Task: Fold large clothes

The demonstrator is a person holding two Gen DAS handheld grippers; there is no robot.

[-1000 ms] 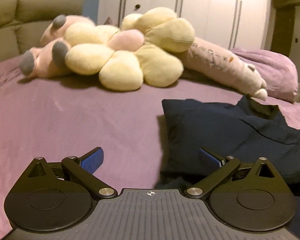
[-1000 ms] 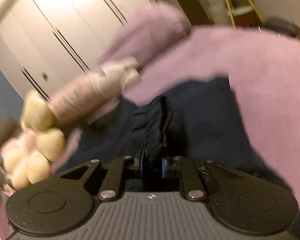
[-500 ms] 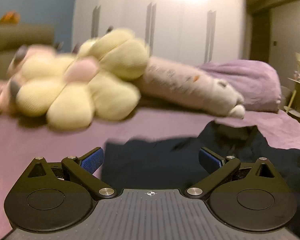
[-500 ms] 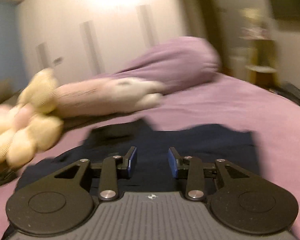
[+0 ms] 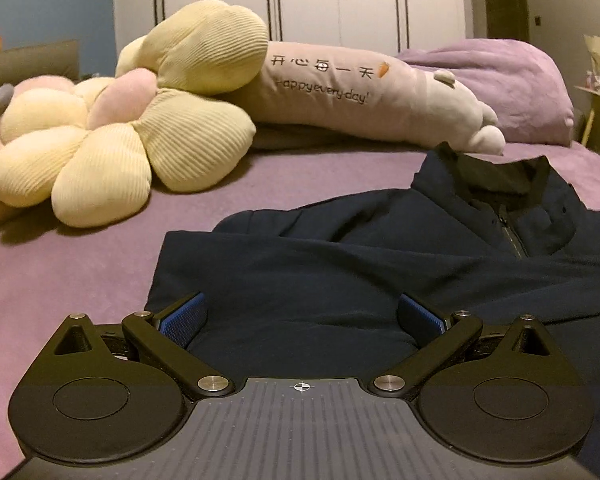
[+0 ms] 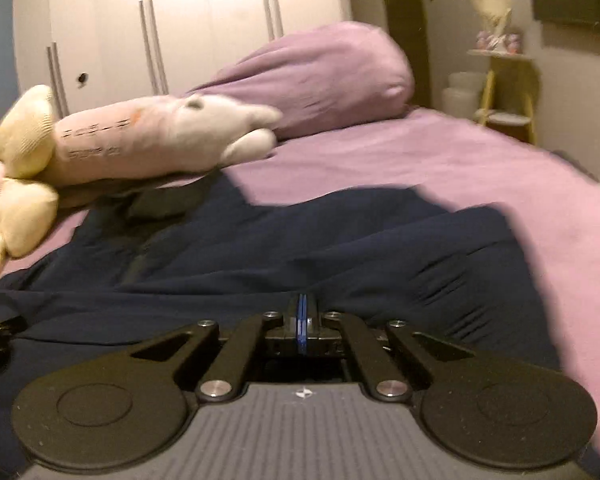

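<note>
Left wrist view: left gripper (image 5: 300,314) open, jaws wide, nothing between the pads. It hangs over the near left part of the jacket (image 5: 340,264), which lies spread on the bed (image 5: 60,272). Collar and zip (image 5: 510,232) sit far right. Flower cushion (image 5: 112,136) and long plush (image 5: 360,100) lie beyond the jacket, the plush's foot just beside the collar. Near left hem edge looks like a clean, reachable fold line.

Right wrist view: right gripper (image 6: 301,312) closed, pads together; no cloth visibly pinched, though dark fabric crowds right up to the tips, so a thin fold cannot be ruled out. Jacket (image 6: 340,248) fills the near field, rumpled in ridges. Pillow (image 6: 320,80) far behind.

Handling judgement: soft, limp, fairly bulky cloth; will sag and drag, not slip. Take hem corners or shoulder seams, one per gripper, pinching a full layer.
</note>
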